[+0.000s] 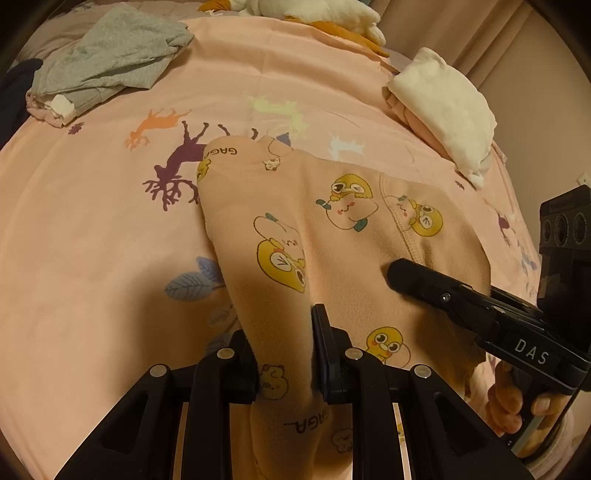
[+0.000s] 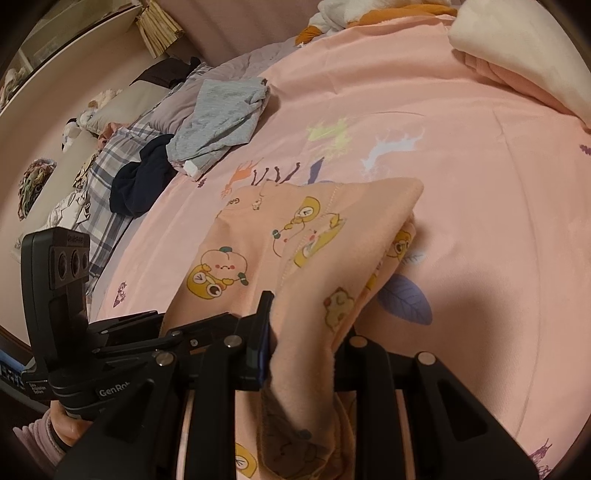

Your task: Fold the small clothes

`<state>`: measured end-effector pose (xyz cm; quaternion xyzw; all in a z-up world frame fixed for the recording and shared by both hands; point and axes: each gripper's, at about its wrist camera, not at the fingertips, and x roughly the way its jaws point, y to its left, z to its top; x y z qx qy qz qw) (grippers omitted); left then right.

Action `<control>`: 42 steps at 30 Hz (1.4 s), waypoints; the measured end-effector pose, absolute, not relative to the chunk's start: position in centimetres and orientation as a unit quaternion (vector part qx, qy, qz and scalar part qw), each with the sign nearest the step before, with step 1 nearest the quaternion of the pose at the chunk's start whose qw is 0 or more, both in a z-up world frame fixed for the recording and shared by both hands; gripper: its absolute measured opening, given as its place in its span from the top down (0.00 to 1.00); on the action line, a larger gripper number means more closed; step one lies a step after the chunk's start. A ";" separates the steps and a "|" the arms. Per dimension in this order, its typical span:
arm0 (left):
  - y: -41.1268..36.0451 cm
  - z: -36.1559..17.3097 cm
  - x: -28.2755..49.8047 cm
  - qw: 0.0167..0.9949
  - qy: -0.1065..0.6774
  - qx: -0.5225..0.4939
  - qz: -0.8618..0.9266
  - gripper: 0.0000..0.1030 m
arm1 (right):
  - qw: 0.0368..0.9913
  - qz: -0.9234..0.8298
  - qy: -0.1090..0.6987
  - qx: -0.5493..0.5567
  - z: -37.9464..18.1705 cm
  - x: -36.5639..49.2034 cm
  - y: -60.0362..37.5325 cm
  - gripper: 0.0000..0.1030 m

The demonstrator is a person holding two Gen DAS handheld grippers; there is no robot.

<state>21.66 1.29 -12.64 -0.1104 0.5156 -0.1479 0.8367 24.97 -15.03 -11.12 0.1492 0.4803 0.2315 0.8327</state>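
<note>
Peach top [image 1: 332,236] with cartoon prints lay on the pink bedspread [image 1: 92,258], near its front edge, partly lifted at the near side. Left gripper [image 1: 284,354] was pinching a bunched fold of the top, cloth squeezed between both fingers. Right gripper [image 2: 303,347] was likewise clamped on the top's near edge, fabric draped over and between its fingers; one finger [image 2: 264,325] showed, the other was hidden under cloth. In the left wrist view the right gripper's black fingertip [image 1: 402,273] rested on the top's right part, with a hand [image 1: 517,402] on its handle at the right edge. In the right wrist view the left gripper body [image 2: 110,354] sat at the lower left, just beside the top.

Grey garment [image 1: 110,59] lay crumpled toward the bedspread's far left corner, a dark garment [image 2: 144,181] just beside it. Folded white-and-pink pile [image 1: 447,110] sat at the far right edge. A white and orange plush [image 1: 314,14] lay at the far edge. Plaid cloth [image 2: 107,177] and pillows [image 2: 122,99] were beyond the left edge.
</note>
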 end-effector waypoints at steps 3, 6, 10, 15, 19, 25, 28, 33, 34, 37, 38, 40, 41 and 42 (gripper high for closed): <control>1.2 -12.7 21.6 0.837 0.516 -0.111 -0.148 0.81 | 0.832 0.228 0.483 0.149 -11.4 25.1 -15.2 0.77; 1.2 -12.6 21.7 0.837 0.516 -0.110 -0.147 0.81 | 0.831 0.225 0.486 0.150 -11.6 25.1 -15.4 0.77; 1.2 -12.7 21.7 0.837 0.516 -0.110 -0.147 0.81 | 0.830 0.222 0.489 0.151 -11.9 25.2 -15.4 0.77; 1.3 -12.7 21.7 0.837 0.516 -0.109 -0.147 0.81 | 0.829 0.220 0.491 0.154 -12.1 25.3 -15.5 0.76; 1.3 -12.8 21.7 0.837 0.516 -0.108 -0.147 0.81 | 0.828 0.219 0.492 0.156 -12.2 25.4 -15.6 0.76; 1.3 -12.8 21.7 0.837 0.516 -0.108 -0.147 0.80 | 0.828 0.218 0.493 0.156 -12.4 25.5 -15.7 0.76; 1.4 -13.0 21.8 0.837 0.516 -0.107 -0.146 0.80 | 0.828 0.217 0.493 0.156 -12.4 25.5 -15.7 0.76; 1.3 -13.0 21.8 0.837 0.517 -0.106 -0.145 0.79 | 0.828 0.214 0.495 0.155 -12.7 25.6 -15.8 0.75; 1.3 -13.0 21.8 0.837 0.517 -0.106 -0.144 0.79 | 0.827 0.213 0.496 0.156 -12.7 25.6 -15.8 0.74; 1.3 -13.0 21.8 0.837 0.517 -0.105 -0.143 0.79 | 0.827 0.211 0.497 0.156 -12.8 25.7 -15.8 0.74; 1.2 -13.0 21.8 0.837 0.517 -0.105 -0.143 0.79 | 0.827 0.210 0.498 0.156 -12.8 25.7 -15.8 0.74; 1.3 -13.0 21.8 0.838 0.517 -0.104 -0.142 0.78 | 0.827 0.209 0.499 0.156 -12.9 25.7 -15.9 0.73; 1.3 -13.0 21.8 0.838 0.517 -0.104 -0.142 0.78 | 0.827 0.208 0.499 0.155 -12.8 25.6 -15.8 0.73; 1.2 -13.0 21.8 0.838 0.517 -0.103 -0.142 0.78 | 0.827 0.207 0.499 0.155 -12.8 25.6 -15.8 0.73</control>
